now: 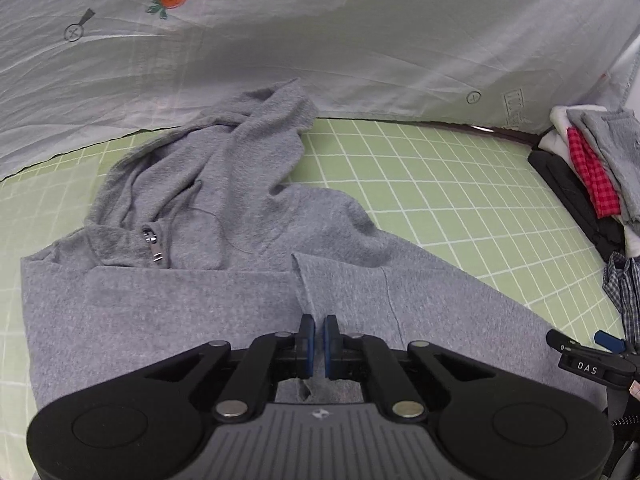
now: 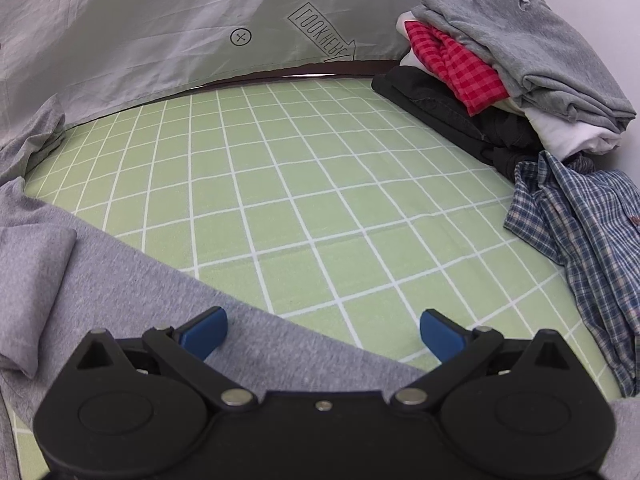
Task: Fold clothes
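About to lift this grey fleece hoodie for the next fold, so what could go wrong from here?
1. The left gripper is shut on the grey fleece hoodie, perhaps pinching only one layer.
2. The right gripper is open, so a lift may skew.
3. The blue plaid shirt lies nearby and could snag.

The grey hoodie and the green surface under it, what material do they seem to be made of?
Grey hoodie: seemingly a soft knit fleece, matte, going by the fuzzy heathered nap and loose folds; the zipper pull glints like metal.
Green surface: probably a thin woven sheet with a white printed grid, matte, faintly wrinkled.
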The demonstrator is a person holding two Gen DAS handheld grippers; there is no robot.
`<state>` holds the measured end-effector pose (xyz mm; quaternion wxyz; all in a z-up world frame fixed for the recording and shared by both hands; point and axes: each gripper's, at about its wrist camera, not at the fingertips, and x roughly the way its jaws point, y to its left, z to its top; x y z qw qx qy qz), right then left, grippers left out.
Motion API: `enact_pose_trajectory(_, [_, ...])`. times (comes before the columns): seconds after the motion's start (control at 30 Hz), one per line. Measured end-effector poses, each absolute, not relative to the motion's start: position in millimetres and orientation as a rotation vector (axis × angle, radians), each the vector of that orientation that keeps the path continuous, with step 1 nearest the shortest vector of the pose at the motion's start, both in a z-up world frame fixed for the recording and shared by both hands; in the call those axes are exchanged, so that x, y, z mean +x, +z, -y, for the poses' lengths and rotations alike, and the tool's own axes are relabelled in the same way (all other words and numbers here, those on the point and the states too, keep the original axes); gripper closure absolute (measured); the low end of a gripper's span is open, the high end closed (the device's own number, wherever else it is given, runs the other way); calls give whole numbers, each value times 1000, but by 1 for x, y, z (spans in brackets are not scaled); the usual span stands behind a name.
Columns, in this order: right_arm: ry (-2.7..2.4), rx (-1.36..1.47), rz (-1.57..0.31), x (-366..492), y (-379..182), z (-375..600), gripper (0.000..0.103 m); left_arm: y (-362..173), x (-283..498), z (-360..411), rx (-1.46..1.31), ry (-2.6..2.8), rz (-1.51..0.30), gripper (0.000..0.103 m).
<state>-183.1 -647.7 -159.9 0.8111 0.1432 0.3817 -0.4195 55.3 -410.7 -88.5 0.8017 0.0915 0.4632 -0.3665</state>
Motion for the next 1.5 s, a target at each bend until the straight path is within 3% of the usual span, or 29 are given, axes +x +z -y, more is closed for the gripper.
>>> enact_pose_trajectory(0.3, [-925,285,-864,-178,-156,637,0,-79,92,306,105,-525,-948,98])
enact_pose_trajectory(0.57, [-927,327,-891,-184,-153,630,0,-114,110,264,111,-337,-1004,92])
enact_pose_trajectory(0.83, [-962,388,-887,-219,-152,619,0,-104,88,251,48,-344,-994,55])
enact_pose_trajectory(1.3, [-1108,538,-755,-297,-161,633,0,-91,45,297,161,-483,-968,50])
enact_pose_trajectory(1.37, [-1070,509,-748,-291,-160,631,4,-91,41,302,178,-490,-969,50])
enact_pose_trajectory(1.43, [-1031,478,-740,-286,-158,628,29,-90,37,305,191,-495,-969,50])
enact_pose_trajectory(1.5, [-970,461,-730,-275,-153,622,45,-89,35,307,206,-500,-962,50])
